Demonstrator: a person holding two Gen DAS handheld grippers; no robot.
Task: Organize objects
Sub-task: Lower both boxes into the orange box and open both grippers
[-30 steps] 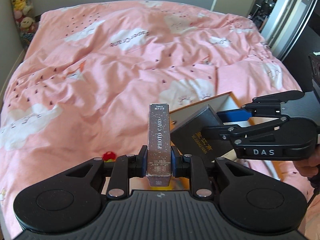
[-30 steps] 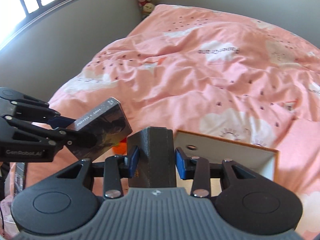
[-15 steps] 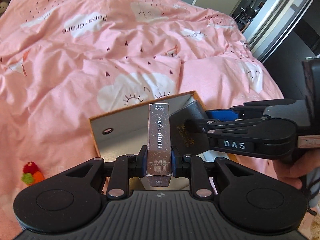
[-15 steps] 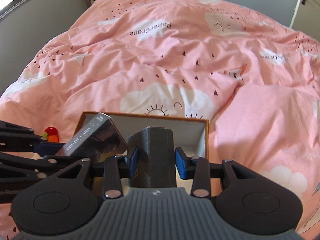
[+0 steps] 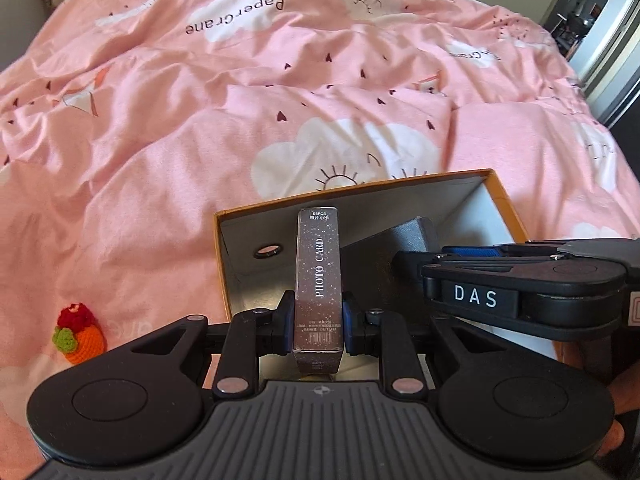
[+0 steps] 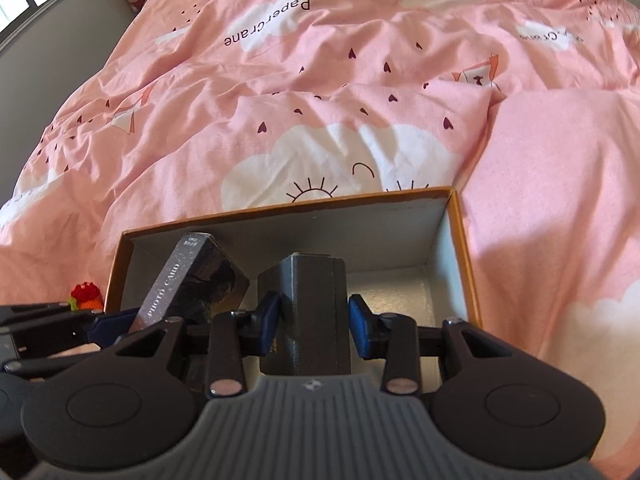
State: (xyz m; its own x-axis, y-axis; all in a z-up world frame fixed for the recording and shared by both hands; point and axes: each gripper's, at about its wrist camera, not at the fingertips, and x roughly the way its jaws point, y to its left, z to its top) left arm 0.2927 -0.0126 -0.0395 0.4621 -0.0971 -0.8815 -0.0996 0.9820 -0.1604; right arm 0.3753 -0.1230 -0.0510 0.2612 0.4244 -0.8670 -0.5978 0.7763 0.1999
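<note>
While the left claw (image 5: 318,322) clamped the photo card box (image 5: 318,276) and the right claw (image 6: 314,322) the dark box (image 6: 310,312), both were best lowered upright into the orange-rimmed carton (image 6: 466,264), lower centre.

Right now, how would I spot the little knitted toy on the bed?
Start at the big pink duvet with white clouds, then find the open orange-edged box near the front. Look just left of it, where a small crocheted toy lies on the cover. It is the only woolly thing there, red on top, orange below, with a green tuft.
</note>
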